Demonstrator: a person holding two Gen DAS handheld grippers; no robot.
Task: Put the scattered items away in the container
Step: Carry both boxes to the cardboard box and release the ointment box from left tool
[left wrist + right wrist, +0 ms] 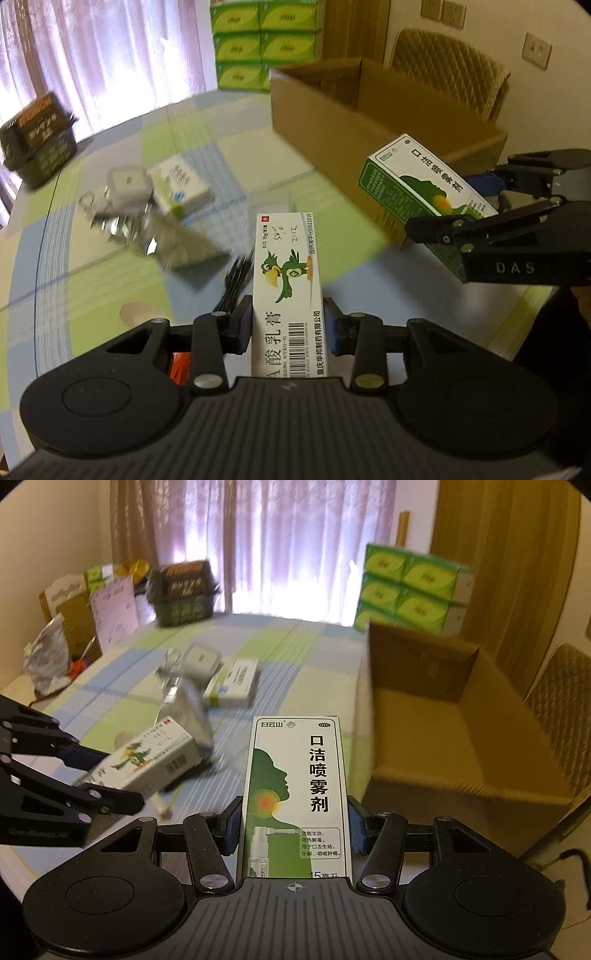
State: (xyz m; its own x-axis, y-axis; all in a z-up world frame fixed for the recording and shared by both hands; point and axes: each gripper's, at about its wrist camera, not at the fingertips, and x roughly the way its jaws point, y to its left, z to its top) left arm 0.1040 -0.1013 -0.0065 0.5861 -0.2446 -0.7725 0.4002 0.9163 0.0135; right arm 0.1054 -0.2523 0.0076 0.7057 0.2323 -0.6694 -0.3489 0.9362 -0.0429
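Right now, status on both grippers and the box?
Left gripper shut on bird carton. Right gripper shut on spray carton. Cardboard box open, unobstructed.

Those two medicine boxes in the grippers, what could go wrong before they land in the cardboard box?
The left gripper pinches the parrot box only near one end, so it could slip or swing. The right gripper carries the spray box close by; near the cardboard box the two may bump.

My left gripper [288,325] is clamped on a white ointment box [286,280]; my right gripper [293,825], just to its right, pinches a green spray box [295,794]. Both are raised.
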